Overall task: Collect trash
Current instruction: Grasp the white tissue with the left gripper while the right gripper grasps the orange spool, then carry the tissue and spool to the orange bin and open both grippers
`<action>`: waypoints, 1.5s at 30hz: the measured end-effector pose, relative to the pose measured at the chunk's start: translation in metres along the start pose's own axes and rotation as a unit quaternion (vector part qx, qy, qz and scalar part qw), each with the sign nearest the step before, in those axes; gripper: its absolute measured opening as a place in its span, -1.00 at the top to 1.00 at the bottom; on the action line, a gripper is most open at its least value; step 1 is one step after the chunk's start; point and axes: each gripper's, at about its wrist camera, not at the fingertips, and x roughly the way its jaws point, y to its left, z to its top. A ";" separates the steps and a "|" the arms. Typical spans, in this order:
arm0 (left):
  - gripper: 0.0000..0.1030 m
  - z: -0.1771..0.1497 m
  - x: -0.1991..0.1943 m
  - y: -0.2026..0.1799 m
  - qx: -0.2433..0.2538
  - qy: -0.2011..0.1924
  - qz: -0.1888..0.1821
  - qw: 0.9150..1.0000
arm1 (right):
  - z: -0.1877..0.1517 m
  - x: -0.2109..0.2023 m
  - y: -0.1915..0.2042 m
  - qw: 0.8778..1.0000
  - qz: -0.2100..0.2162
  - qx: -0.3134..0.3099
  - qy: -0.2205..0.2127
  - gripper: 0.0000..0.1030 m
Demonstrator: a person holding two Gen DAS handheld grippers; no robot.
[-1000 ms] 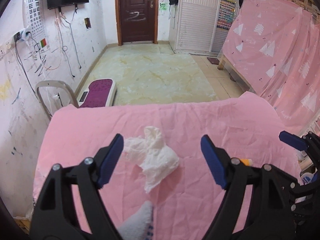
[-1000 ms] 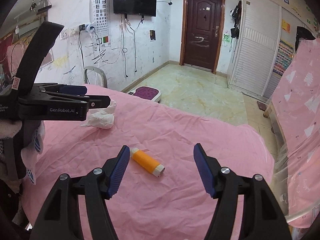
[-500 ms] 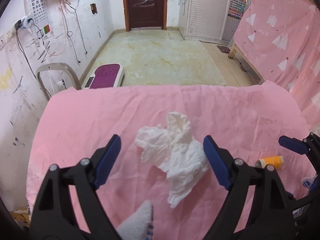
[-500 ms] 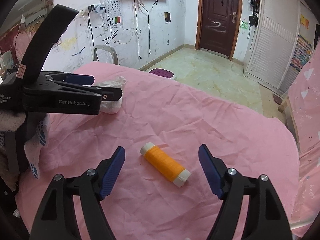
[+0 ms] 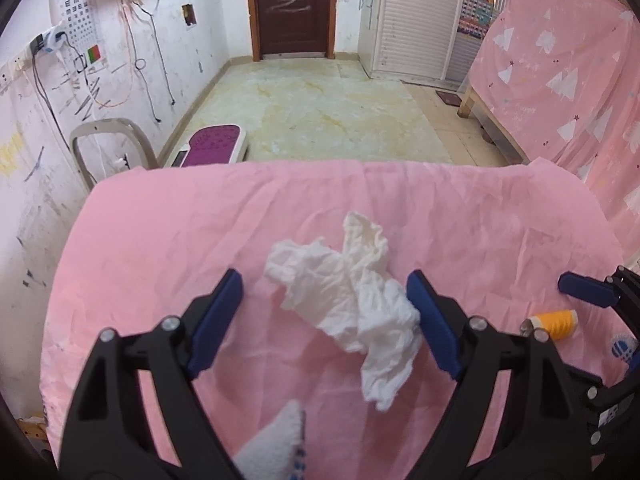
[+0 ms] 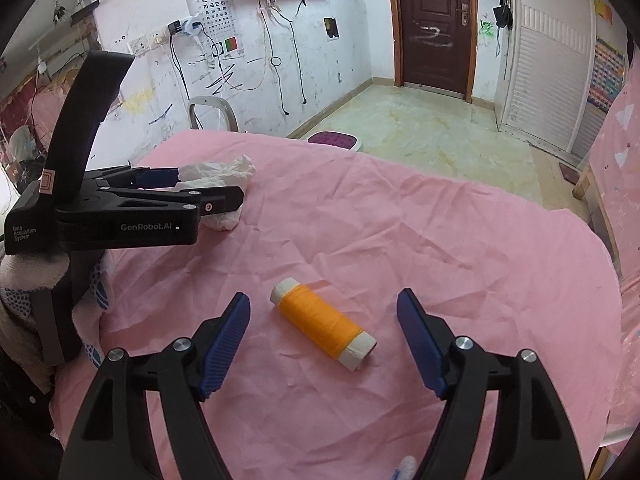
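A desk [image 5: 160,240] draped in a wrinkled pink cloth carries 2 pieces of trash: a crumpled white tissue [image 5: 352,300] and a spool of orange thread [image 6: 324,322].

The left gripper [image 5: 324,304] is angled down over the cloth with its jaws spread wide around the tissue. The tissue lies between the 2 blue pads. Its right edge sits right up against the right pad, while a strip of bare pink cloth separates it from the left pad, so nothing is clamped. In the right wrist view the same gripper appears from the side, its tips straddling the tissue [image 6: 224,184] near the left edge of the desk. A white knit glove with blue dots [image 6: 24,284] wraps the hand on its handle.

The right gripper [image 6: 324,332] also points down at the cloth. Its jaws have just been opening and now stand apart on either side of the spool, with clear gaps of cloth on both sides. The spool lies flat on its side, diagonal to the jaws, with 1 white end toward the upper left and the other toward the lower right. From the left wrist view the spool [image 5: 554,322] sits at the far right of the desk, just below 1 blue pad of the right gripper.

Beyond the desk lie a pale tiled floor [image 5: 320,112], a dark brown door [image 5: 292,4] and a purple scale [image 5: 212,150] by the wall.
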 end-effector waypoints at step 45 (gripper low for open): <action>0.73 -0.009 -0.092 -0.078 0.055 -0.126 -0.126 0.982 | -0.043 -0.129 -0.061 0.981 -0.097 0.087 -0.145 0.86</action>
